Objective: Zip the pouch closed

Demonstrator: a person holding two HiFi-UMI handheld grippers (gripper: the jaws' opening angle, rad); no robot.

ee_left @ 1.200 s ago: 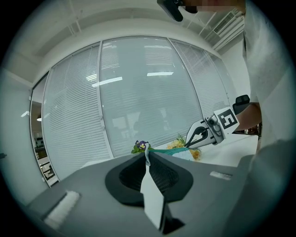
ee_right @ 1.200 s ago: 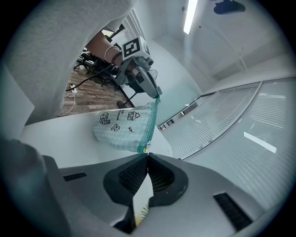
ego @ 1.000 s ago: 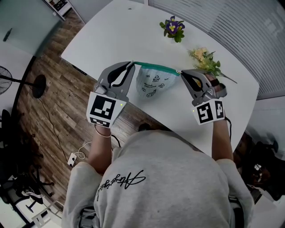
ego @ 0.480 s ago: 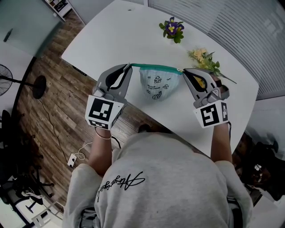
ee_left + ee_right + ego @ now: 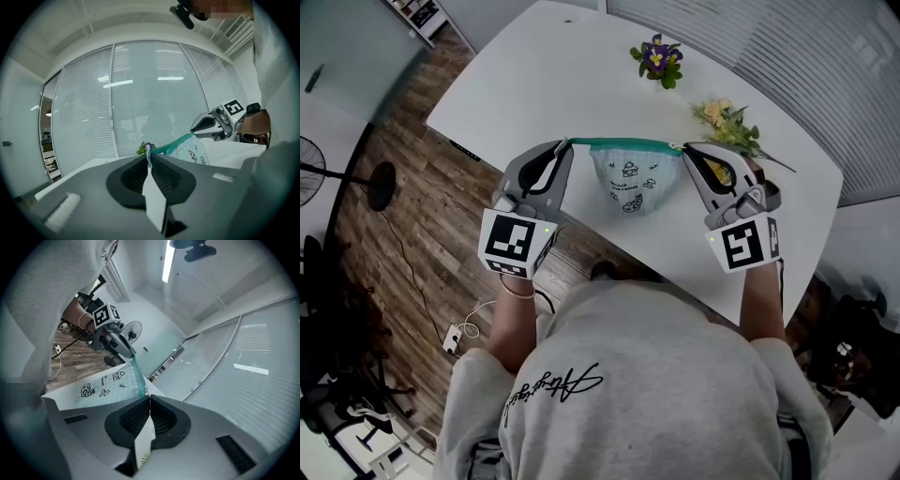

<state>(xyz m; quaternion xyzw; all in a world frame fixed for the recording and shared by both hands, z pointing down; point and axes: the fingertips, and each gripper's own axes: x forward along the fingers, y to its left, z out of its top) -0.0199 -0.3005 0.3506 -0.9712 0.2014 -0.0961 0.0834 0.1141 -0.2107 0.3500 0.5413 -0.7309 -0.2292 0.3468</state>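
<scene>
A pale pouch printed with small cartoon drawings hangs over the white table, its green zipper edge stretched taut between my two grippers. My left gripper is shut on the left end of that edge. My right gripper is shut on the right end. In the left gripper view the jaws pinch a thin tab, and the pouch runs off to the right gripper. The right gripper view shows its jaws clamped on the green edge, the pouch below it.
A small pot of purple flowers stands at the table's far side. A bunch of yellow flowers lies just beyond the right gripper. The table's near edge runs under the pouch, with wood floor, cables and a fan to the left.
The pouch has risen a little and its zipper edge now runs straighter and more level between the grippers. Both grippers stay shut on its ends.
</scene>
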